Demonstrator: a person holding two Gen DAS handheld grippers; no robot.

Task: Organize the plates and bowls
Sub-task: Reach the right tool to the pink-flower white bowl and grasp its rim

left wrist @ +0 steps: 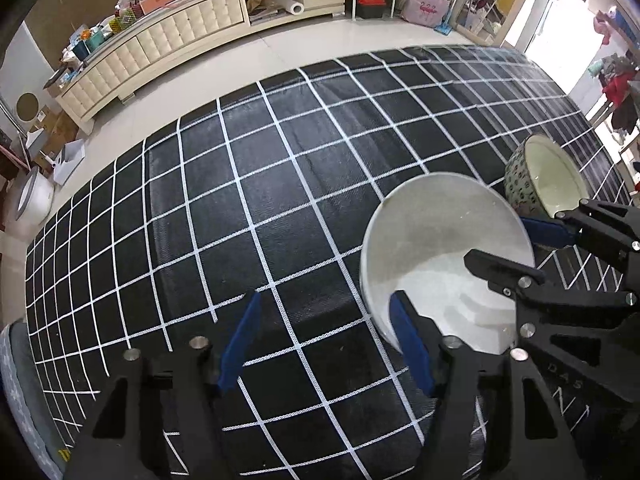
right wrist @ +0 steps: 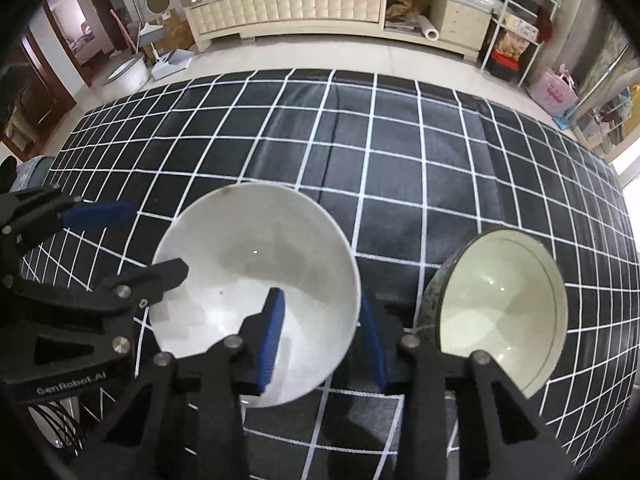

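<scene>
white bowl (right wrist: 256, 280) on the black checked cloth (right wrist: 400, 168) | patterned bowl (right wrist: 500, 304) just beside it, to the right | right gripper (right wrist: 324, 336) astride the white bowl's rim, pads not clearly pressing | left gripper (left wrist: 324, 344) spread, holding nothing, beside the white bowl

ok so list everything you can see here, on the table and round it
white bowl: one, white, middle of the cloth
patterned bowl: one, green-patterned outside, cream inside, right of the white bowl
checked cloth: one, black with white grid, covering the table
cabinet: one, cream, far wall, cluttered top
pink bag: one, pink, floor, far right
left gripper: one, black, blue fingers, open at the white bowl's left rim
right gripper: one, black, blue fingers, open, straddling its right rim
</scene>
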